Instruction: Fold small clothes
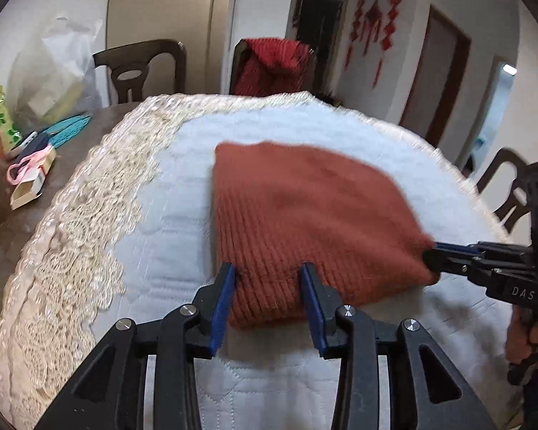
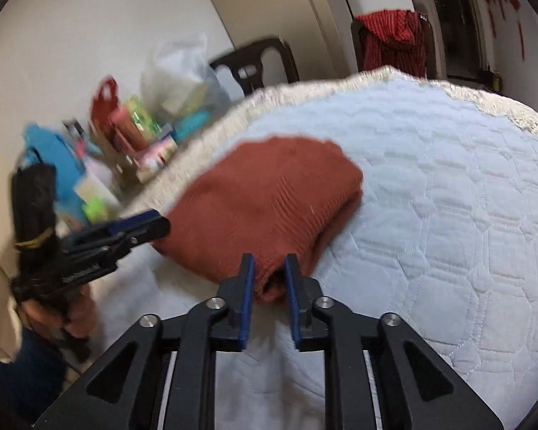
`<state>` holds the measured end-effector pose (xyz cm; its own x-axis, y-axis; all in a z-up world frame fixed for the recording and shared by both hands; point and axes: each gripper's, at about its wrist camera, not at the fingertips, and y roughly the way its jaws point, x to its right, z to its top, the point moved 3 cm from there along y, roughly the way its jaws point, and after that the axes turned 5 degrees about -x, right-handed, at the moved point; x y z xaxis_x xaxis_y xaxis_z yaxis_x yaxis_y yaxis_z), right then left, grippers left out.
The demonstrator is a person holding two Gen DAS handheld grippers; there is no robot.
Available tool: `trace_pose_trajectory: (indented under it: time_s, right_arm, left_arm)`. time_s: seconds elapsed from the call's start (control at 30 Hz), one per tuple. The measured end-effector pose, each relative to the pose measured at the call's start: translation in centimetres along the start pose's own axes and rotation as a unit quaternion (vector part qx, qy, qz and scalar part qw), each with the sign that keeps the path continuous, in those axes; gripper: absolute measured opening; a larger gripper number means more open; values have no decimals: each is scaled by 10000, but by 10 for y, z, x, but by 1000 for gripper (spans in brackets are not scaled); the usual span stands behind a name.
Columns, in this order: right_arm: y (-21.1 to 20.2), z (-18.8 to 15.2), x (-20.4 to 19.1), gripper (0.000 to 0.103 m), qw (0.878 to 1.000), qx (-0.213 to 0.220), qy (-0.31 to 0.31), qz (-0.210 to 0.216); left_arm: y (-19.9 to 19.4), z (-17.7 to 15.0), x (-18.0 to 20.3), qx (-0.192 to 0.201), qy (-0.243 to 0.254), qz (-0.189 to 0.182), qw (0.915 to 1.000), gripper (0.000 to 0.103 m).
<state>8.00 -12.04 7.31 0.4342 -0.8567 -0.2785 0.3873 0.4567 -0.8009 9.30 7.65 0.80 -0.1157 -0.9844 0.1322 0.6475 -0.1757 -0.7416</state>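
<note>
Two black tools with blue finger pads meet one folded rust-red ribbed knit garment point(image 1: 315, 225) that lies on a pale blue quilted cloth point(image 1: 183, 222) with a cream lace border point(image 1: 89, 215), spread over the dark counter point(image 1: 3, 236).

At the far left of the counter, seen from the left wrist, sit a small open cardboard box point(image 1: 27, 193), pink-handled scissors point(image 1: 28, 165) and a white plastic bag point(image 1: 53, 71). Behind them stands a dark wooden chair point(image 1: 140, 68), and further right a second chair draped with a red cloth point(image 1: 272, 68).

The left tool point(image 1: 269, 272) has its pads apart, standing on either side of the garment's near edge, with the thick folded layers between them; whether they press the knit I cannot tell. To its right, the right tool point(image 2: 269, 263) has its pads drawn close and pinching the garment's right corner. Red paper ornaments point(image 1: 373, 25) hang on the right wall.
</note>
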Motion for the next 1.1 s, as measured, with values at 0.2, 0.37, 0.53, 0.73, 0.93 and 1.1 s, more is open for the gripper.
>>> trace_pose_trajectory:
  time_s: [0.2, 0.37, 0.53, 0.73, 0.93, 1.1]
  right_arm:
    - [-6, -6, 3, 15, 10000, 34, 0, -52]
    - [-20, -17, -6, 18, 9997, 62, -117, -217]
    - [-16, -32, -12, 41, 9983, -104, -252, -515]
    - [-4, -51, -12, 41, 9950, -348, -405, -847]
    - [-3, -53, -17, 44, 9921, -309, -609, -1055]
    - [0, -55, -22, 49, 9884, -324, -822, -1236]
  left_arm:
    - [-15, -5, 4, 22, -2, 91, 10000, 41]
    - [-24, -18, 7, 18, -20, 328, 9995, 50]
    - [-26, -31, 6, -30, -40, 537, 9985, 57]
    - [-15, -47, 3, -310, -71, 689, 9971, 59]
    - [-13, -52, 2, -407, -134, 761, 9962, 60]
    - [-13, -52, 4, -414, -102, 813, 9958, 61]
